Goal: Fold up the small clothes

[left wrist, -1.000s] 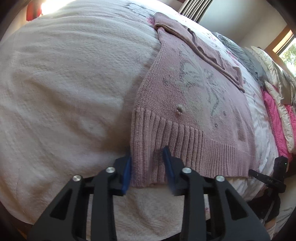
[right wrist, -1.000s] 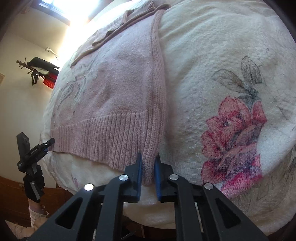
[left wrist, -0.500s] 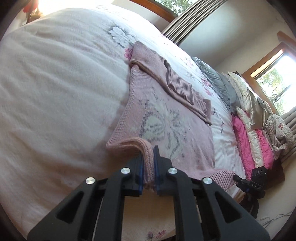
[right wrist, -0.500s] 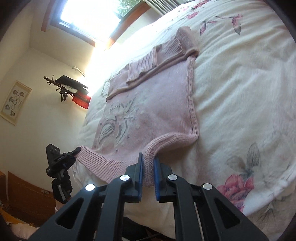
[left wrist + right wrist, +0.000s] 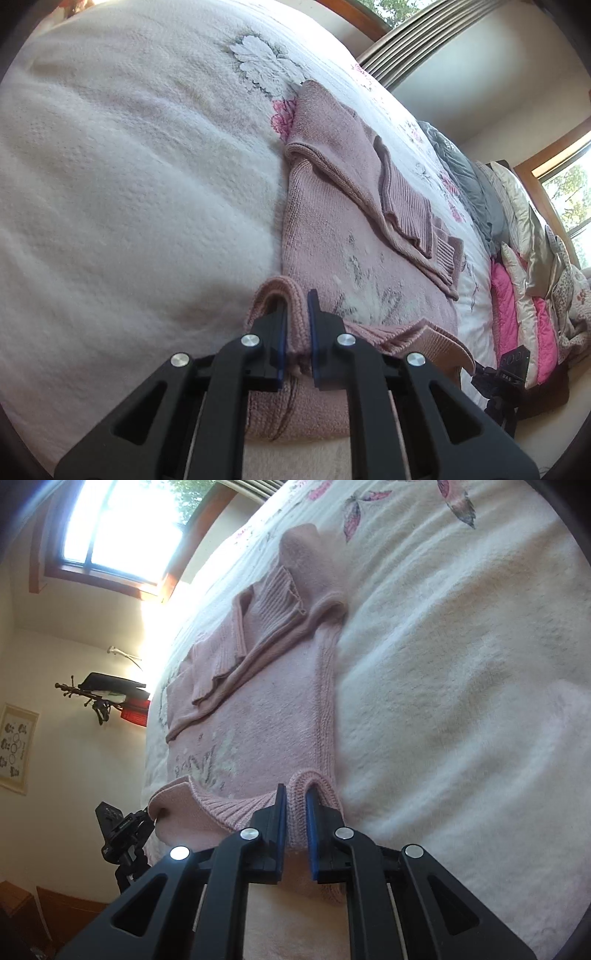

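A pink knitted sweater (image 5: 343, 229) with a pale flower pattern lies on a white bedspread (image 5: 129, 184), its sleeves folded across the chest. My left gripper (image 5: 295, 332) is shut on the ribbed hem at the sweater's left corner, lifted off the bed and curling over the body. In the right wrist view the same sweater (image 5: 266, 716) stretches away, and my right gripper (image 5: 293, 818) is shut on the hem at the right corner, also raised. The hem sags between the two grippers.
Pillows and pink quilts (image 5: 517, 295) are piled at the right of the bed. A wooden-framed window (image 5: 110, 528) glares at the upper left. A coat rack with a red item (image 5: 110, 698) stands by the wall. The floral bedspread (image 5: 461, 664) spreads wide on both sides.
The left gripper closed on the hem a second ago. Both grippers have lifted the hem and carried it forward over the sweater's body, toward the folded sleeves.
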Demonstrator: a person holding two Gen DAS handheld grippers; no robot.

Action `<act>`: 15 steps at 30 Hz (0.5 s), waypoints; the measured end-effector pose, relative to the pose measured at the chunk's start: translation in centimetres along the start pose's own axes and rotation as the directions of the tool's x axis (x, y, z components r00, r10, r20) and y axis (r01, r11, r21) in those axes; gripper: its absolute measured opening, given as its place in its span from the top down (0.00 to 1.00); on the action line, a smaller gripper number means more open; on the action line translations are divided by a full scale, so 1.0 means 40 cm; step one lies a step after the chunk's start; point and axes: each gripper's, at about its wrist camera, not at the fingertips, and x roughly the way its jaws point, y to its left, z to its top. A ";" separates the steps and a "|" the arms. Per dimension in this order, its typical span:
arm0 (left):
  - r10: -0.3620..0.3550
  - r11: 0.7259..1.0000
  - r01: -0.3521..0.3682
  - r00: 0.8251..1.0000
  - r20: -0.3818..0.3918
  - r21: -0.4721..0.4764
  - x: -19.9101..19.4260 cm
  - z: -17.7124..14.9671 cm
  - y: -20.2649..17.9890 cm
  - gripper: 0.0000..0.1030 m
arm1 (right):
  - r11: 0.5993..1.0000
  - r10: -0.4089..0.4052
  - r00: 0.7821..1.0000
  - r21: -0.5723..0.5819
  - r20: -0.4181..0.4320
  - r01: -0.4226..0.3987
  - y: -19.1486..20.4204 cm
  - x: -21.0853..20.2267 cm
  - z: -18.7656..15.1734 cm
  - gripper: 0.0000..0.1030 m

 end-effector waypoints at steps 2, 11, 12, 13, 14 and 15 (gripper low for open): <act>-0.008 1.000 0.008 1.000 -0.006 -0.005 0.011 0.010 0.001 0.89 | 1.000 -0.005 1.000 0.011 -0.013 0.005 -0.009 0.019 0.013 0.91; -0.237 0.958 0.232 0.971 -0.010 -0.171 -0.047 0.037 0.052 0.77 | 0.999 -0.038 0.999 -0.003 0.033 0.039 -0.021 -0.034 0.027 0.54; -0.207 0.968 0.206 0.978 0.007 -0.142 -0.060 0.039 0.043 0.70 | 0.999 -0.033 0.999 -0.009 0.040 0.034 -0.019 -0.045 0.025 0.54; -0.171 0.980 0.172 0.985 0.017 -0.104 -0.071 0.041 0.032 0.69 | 0.999 -0.029 0.998 -0.016 0.048 0.030 -0.015 -0.055 0.022 0.54; -0.143 0.987 0.145 0.989 0.024 -0.066 -0.081 0.044 0.020 0.69 | 0.999 -0.029 0.998 -0.029 0.054 0.031 -0.009 -0.064 0.021 0.54; -0.124 0.992 0.125 0.992 0.033 -0.035 -0.090 0.046 0.009 0.69 | 0.998 -0.035 0.998 -0.047 0.060 0.038 -0.001 -0.072 0.017 0.54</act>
